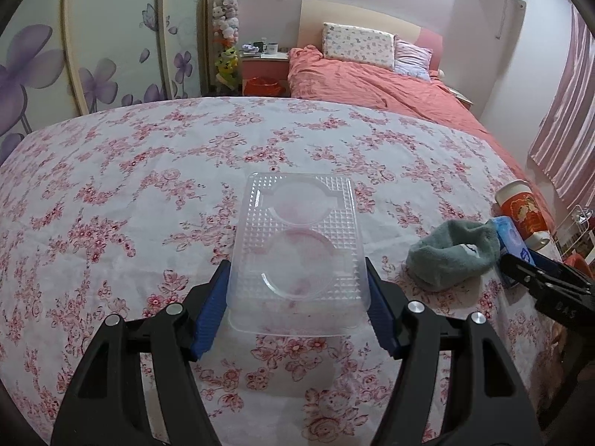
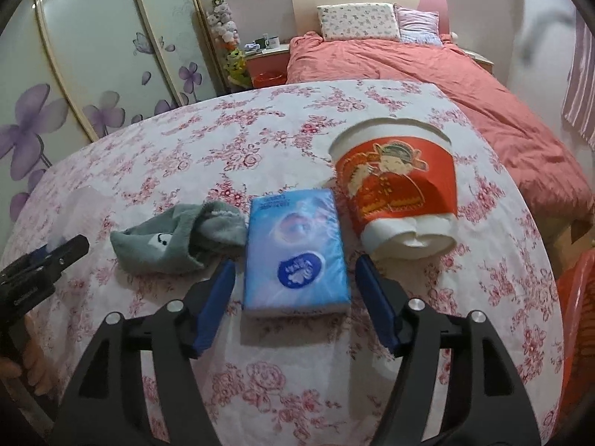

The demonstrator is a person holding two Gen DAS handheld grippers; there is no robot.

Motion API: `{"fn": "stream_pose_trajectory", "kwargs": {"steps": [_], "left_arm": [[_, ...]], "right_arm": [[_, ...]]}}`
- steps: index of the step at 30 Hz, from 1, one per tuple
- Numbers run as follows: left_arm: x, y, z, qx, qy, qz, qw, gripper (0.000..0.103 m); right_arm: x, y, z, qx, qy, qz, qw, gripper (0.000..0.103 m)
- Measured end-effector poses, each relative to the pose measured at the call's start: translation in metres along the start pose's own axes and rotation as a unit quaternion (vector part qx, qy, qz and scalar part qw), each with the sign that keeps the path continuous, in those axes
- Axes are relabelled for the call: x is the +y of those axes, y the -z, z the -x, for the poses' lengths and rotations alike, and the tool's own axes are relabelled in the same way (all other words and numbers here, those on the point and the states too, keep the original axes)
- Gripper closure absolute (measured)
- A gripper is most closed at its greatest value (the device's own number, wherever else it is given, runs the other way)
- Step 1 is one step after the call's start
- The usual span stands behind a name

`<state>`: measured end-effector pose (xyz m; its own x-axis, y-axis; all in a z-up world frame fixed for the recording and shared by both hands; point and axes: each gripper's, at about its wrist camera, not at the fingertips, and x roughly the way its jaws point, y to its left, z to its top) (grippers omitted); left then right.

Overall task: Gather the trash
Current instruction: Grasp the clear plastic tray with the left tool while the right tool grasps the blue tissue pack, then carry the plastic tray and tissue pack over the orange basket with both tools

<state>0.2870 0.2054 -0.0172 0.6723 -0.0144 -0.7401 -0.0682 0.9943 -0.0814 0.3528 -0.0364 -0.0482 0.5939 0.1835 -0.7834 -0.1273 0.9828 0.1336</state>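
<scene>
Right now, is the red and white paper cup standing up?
No, the red and white paper cup lies tipped on its side on the flowered tablecloth.

Left of the clear plastic tray [image 1: 297, 252] the flowered table [image 1: 111, 204] lies bare. To its right, the grey sock [image 2: 178, 241], blue tissue pack [image 2: 295, 252] and tipped paper cup [image 2: 398, 193] crowd side by side, apparently touching, leaving no gap.
</scene>
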Motion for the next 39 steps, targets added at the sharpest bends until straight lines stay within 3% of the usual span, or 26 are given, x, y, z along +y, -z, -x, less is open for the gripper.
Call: {"fn": "stream_pose_trajectory", "kwargs": {"steps": [2,4,13,19,25,31,39], "left_arm": [[-0.003,0.000,-0.001,0.000,0.002,0.000,1.0000,0.036],[-0.006,0.000,0.000,-0.001,0.005,0.000,1.0000,0.036],[-0.024,-0.001,0.024,-0.021,0.023,-0.013,0.9994,0.036],[-0.045,-0.002,0.050,-0.039,0.043,-0.026,0.9980,0.036],[-0.080,-0.001,0.074,-0.053,0.065,-0.053,0.9951,0.036],[-0.122,0.002,0.092,-0.060,0.097,-0.081,0.9901,0.036],[-0.193,0.011,0.107,-0.064,0.157,-0.125,0.9774,0.036]], "right_arm": [[0.005,-0.002,-0.003,0.003,0.013,0.010,1.000,0.038],[0.007,-0.002,-0.003,0.003,0.030,0.018,0.999,0.052],[-0.005,0.017,0.033,-0.026,0.011,0.009,1.000,0.054],[-0.021,0.027,0.086,-0.081,0.004,-0.013,0.997,0.054],[-0.045,0.037,0.138,-0.141,0.028,-0.038,0.989,0.054],[-0.077,0.052,0.184,-0.191,0.072,-0.069,0.977,0.053],[-0.122,0.081,0.234,-0.245,0.180,-0.101,0.947,0.053]]}}
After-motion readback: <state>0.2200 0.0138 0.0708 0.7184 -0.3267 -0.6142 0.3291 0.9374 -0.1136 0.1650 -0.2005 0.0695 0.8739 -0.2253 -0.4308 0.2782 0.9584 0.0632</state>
